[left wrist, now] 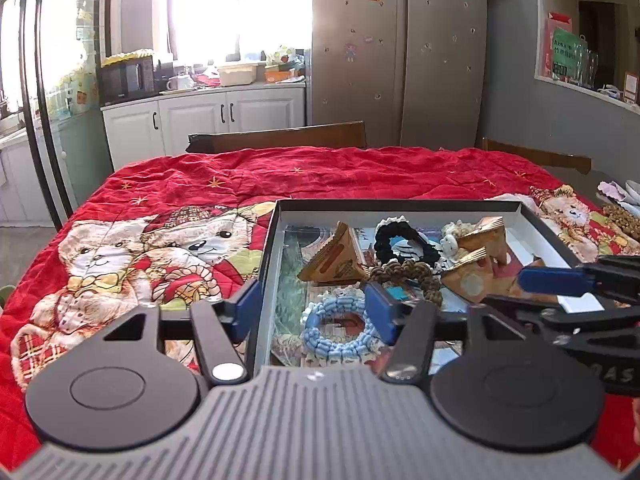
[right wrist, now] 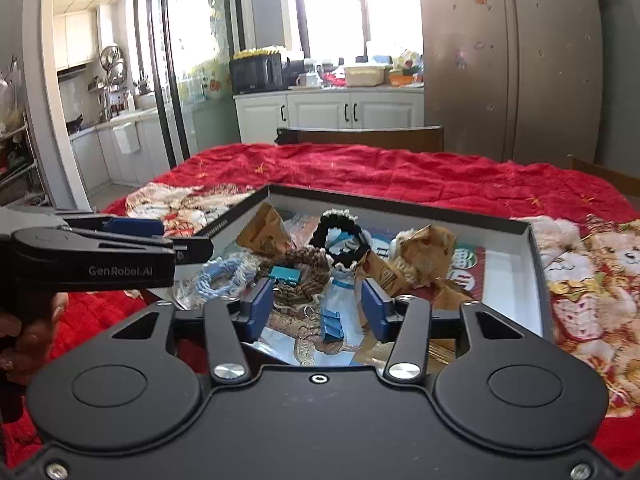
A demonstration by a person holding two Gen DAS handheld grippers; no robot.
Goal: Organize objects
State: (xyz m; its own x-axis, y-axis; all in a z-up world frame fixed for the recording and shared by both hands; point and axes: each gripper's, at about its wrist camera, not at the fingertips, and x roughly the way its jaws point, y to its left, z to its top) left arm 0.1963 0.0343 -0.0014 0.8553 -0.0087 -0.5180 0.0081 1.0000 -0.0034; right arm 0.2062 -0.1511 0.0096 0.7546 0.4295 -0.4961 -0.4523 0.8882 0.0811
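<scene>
A shallow black box (left wrist: 276,216) with a white inside lies on the red bear quilt (left wrist: 160,184). It holds a light blue scrunchie (left wrist: 340,330), a black scrunchie (left wrist: 404,244), a brown scrunchie (left wrist: 408,276), brown triangular paper packets (left wrist: 336,260) and blue binder clips (right wrist: 332,326). My left gripper (left wrist: 316,308) is open over the box's near left corner, around the light blue scrunchie. My right gripper (right wrist: 318,306) is open over the box, above a blue binder clip. The box also shows in the right wrist view (right wrist: 524,226).
Dark wooden chair backs (left wrist: 280,138) stand behind the table. A steel fridge (left wrist: 400,52) and white kitchen cabinets (left wrist: 200,116) lie beyond. More small items (left wrist: 620,216) lie at the quilt's right edge. A hand (right wrist: 28,328) holds the left gripper.
</scene>
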